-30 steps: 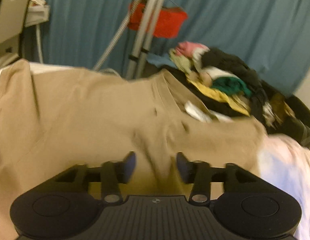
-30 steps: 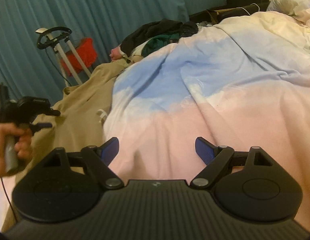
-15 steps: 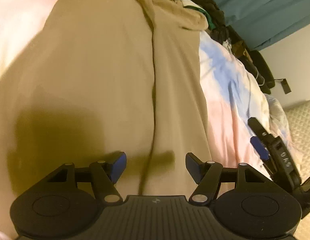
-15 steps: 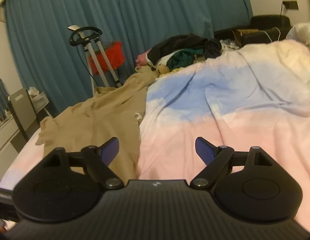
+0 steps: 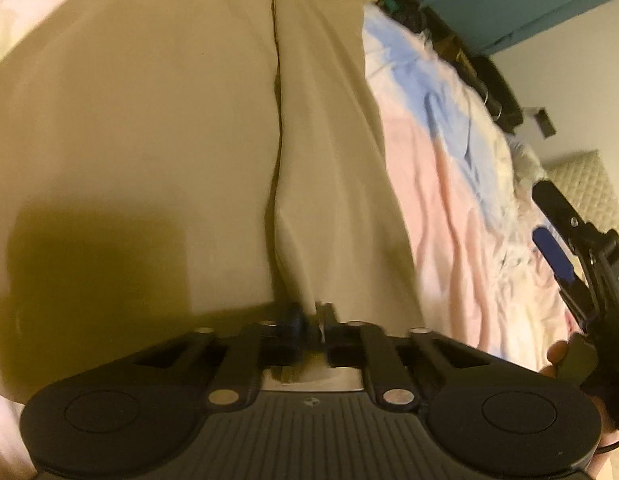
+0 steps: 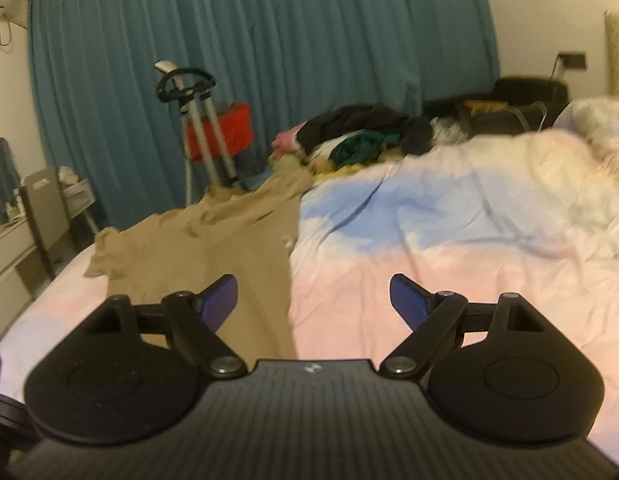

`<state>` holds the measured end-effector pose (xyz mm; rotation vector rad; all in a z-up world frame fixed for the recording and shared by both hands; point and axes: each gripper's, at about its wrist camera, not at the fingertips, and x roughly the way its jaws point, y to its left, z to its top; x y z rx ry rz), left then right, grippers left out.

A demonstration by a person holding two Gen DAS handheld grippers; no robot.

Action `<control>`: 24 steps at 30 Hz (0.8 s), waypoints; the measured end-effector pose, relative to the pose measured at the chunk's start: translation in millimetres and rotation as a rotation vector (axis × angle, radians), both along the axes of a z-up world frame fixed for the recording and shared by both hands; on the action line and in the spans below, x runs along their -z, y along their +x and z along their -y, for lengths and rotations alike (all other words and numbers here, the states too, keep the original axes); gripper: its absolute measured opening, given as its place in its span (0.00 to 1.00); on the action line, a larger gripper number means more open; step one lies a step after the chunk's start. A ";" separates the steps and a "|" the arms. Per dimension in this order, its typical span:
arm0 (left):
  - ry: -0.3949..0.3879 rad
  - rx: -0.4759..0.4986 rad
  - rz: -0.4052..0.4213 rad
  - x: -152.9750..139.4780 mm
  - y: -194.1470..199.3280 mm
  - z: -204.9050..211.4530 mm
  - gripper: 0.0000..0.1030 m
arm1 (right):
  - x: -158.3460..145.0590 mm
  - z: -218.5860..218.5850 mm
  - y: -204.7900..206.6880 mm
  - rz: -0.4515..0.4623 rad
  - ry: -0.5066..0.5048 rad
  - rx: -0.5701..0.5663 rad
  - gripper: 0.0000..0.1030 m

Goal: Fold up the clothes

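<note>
**Left hand-held gripper at the near hem**

The long tan cloth garment (image 5: 157, 128) lay spread along the left side of the bed's pink-and-blue duvet (image 6: 449, 240), its long axis running straight away from both hand-held grippers toward the heap of mixed clothes (image 6: 357, 132). The left hand-held gripper (image 5: 309, 320) was clenched on the garment's near edge at a centre crease. The right hand-held gripper (image 6: 311, 300) hung released just beside the garment's right border, so the left was the nearer.

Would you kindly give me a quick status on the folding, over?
Left gripper shut on tan trousers at the near hem. Right gripper open, above the duvet. Clothes pile at far end, not in the way.
</note>
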<state>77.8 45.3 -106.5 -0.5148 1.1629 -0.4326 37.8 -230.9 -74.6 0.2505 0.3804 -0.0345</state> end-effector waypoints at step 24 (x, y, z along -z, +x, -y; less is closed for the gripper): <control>0.522 -0.068 0.611 -113.5 -85.6 5.2 0.89 | -79.6 -74.1 -48.3 0.093 0.048 -0.035 0.82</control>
